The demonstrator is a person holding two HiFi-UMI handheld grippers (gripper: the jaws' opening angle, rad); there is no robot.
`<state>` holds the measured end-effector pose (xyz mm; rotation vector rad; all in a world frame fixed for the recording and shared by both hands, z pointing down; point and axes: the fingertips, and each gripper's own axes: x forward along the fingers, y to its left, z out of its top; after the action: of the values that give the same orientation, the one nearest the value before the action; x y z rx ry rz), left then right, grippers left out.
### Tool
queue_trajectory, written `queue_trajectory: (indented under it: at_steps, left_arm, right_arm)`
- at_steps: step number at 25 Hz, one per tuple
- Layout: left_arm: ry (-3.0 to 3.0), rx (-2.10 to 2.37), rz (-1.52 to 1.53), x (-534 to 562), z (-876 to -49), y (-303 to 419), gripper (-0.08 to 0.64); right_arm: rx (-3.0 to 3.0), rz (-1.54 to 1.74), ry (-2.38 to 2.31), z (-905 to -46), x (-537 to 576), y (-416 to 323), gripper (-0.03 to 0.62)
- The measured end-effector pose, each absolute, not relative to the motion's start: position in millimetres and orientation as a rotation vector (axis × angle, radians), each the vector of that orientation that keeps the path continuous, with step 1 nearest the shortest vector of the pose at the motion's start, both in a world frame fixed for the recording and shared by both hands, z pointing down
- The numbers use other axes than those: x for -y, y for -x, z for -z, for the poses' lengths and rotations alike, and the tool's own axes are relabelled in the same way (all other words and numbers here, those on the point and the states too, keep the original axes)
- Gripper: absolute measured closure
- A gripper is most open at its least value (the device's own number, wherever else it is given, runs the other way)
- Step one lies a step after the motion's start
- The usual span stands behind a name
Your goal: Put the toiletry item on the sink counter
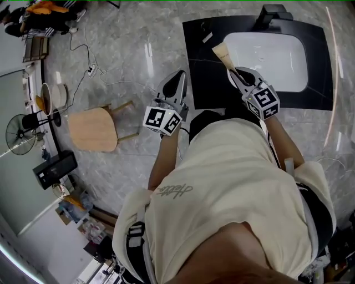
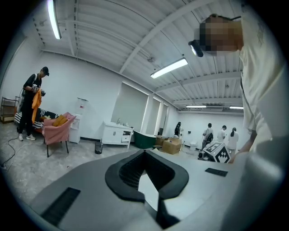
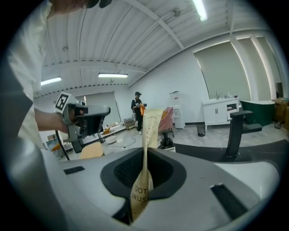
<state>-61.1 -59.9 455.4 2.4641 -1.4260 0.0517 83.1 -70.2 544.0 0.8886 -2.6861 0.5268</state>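
Observation:
The toiletry item is a flat tan paper packet (image 1: 223, 54) with dark print; it sticks out past the jaw tips of my right gripper (image 1: 236, 72), which is shut on it. It hangs over the black sink counter (image 1: 194, 55), just left of the white basin (image 1: 266, 55). In the right gripper view the packet (image 3: 149, 131) stands upright, pinched in the right gripper (image 3: 145, 151). My left gripper (image 1: 178, 75) is over the marble floor left of the counter, its jaws together with nothing in them; in its own view the left gripper (image 2: 145, 152) faces into the room.
A black faucet (image 1: 272, 14) stands at the basin's far edge. A wooden chair (image 1: 94, 128) stands on the floor to the left, beyond it a fan (image 1: 19, 133) and a trailing cable (image 1: 91, 69). Several people stand far off across the room (image 2: 221, 133).

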Motion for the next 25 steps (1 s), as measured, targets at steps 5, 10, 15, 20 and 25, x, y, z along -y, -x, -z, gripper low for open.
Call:
queue_trajectory:
  at_steps: [5,10,15,20,25]
  left_arm:
    - [-2.485,1.346,-0.073,77.7,-461.3,45.1,0.557]
    - [-2.495,1.28,-0.077,92.9,-473.7,52.7,0.557]
    - [-2.514,1.24,-0.08,96.2,-477.3,73.3,0.557]
    - [-2.492,1.234,-0.052,107.2,-486.2,98.3,0.557]
    - [-2.47,1.225,-0.023,115.3,-502.7,116.4,0.557]
  right_arm:
    - [2.643,-0.569,-0.902,-556.3,75.5,-89.0,0.571]
    - [2.585,-0.609,-0.952,-569.5,82.0,-85.0,0.571]
    - [2.547,-0.743,-1.071,-569.8,81.5,-72.6,0.571]
    - [2.481,-0.793,-1.067,-585.7,84.7,-51.8,0.571]
    - [2.384,-0.817,-1.087,-625.7,92.5,-37.1,0.571]
